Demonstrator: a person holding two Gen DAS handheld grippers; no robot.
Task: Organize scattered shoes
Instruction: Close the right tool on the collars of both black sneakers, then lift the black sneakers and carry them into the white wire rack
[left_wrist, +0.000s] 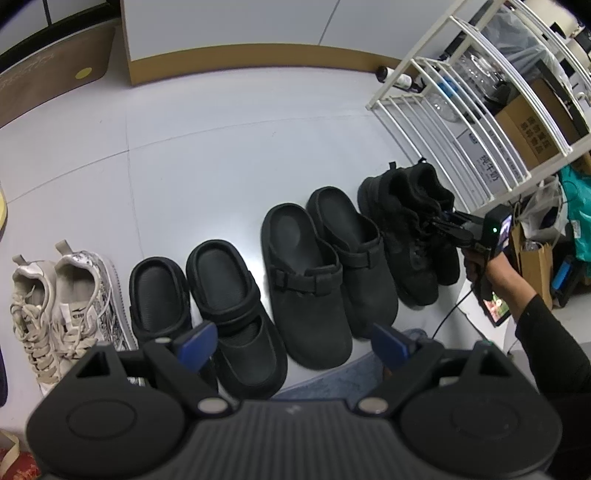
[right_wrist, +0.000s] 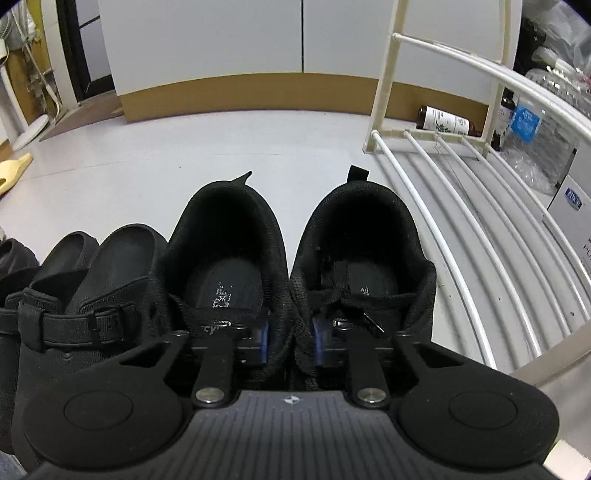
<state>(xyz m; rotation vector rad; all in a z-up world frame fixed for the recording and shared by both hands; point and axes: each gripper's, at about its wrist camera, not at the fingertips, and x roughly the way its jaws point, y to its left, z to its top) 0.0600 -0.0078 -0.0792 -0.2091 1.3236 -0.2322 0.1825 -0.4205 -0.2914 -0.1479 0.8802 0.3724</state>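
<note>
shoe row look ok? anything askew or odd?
Row is tidy: four pairs side by side, heels toward the wall. Only oddity: a bottle lying on its side on the floor behind the white rack.

The toes of the black sneakers (right_wrist: 295, 295) lie hidden under the right claw (right_wrist: 290, 341) in the right wrist view; the clogs (right_wrist: 74, 295) run off the left edge there; in the left wrist view the left claw (left_wrist: 291, 345) covers the toes of the sandals (left_wrist: 207, 302) and the pale sneakers (left_wrist: 59, 306); the label on the bottle (right_wrist: 445, 120) is too small to read; whether the right claw's pads press the sneakers' inner walls cannot be told.
</note>
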